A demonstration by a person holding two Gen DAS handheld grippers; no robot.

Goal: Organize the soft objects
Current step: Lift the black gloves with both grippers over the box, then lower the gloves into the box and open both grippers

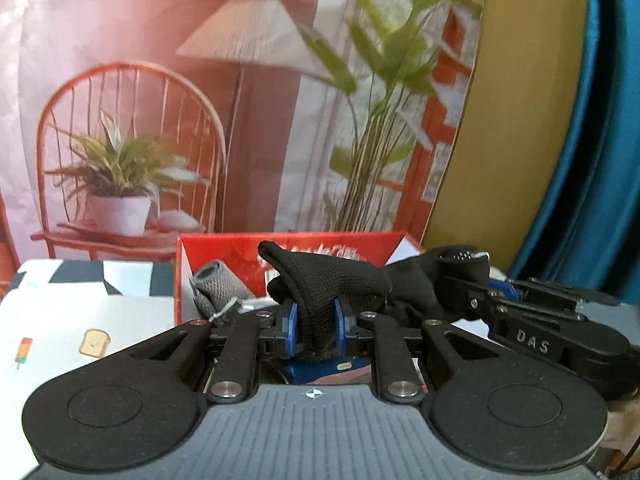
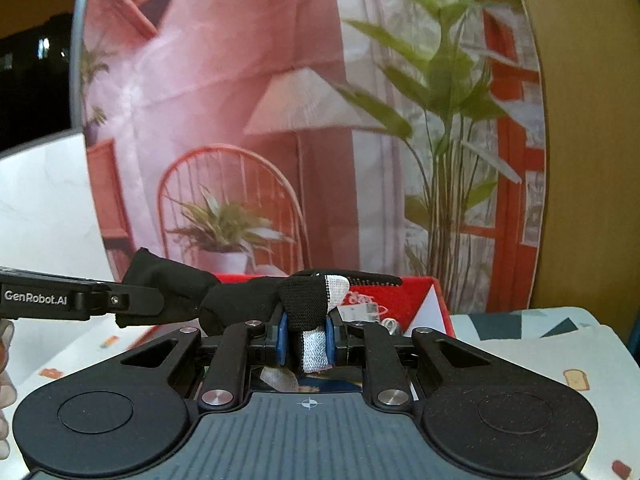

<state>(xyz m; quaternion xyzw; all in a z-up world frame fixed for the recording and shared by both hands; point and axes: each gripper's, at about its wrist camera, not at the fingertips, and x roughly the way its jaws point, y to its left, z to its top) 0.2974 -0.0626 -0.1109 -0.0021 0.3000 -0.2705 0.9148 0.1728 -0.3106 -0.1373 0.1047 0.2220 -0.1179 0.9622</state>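
black sock (image 1: 320,280) stretched between left gripper (image 1: 316,322) and right gripper (image 2: 306,338), each pinching one end, above the red box (image 1: 224,246) holding a grey sock (image 1: 218,286).

black sock (image 1: 332,280): matt knitted cloth, clamped in the left hand-held gripper (image 1: 316,322)
sock toe (image 2: 334,288): grey-white knit, coarser weave
rolled grey sock (image 1: 220,282): ribbed knit cloth
red box (image 1: 224,246): glossy card
desk (image 1: 80,320): smooth printed cover
hand-held gripper body: matt black plastic, metal pins
backdrop (image 1: 160,60): printed cloth, faintly creased
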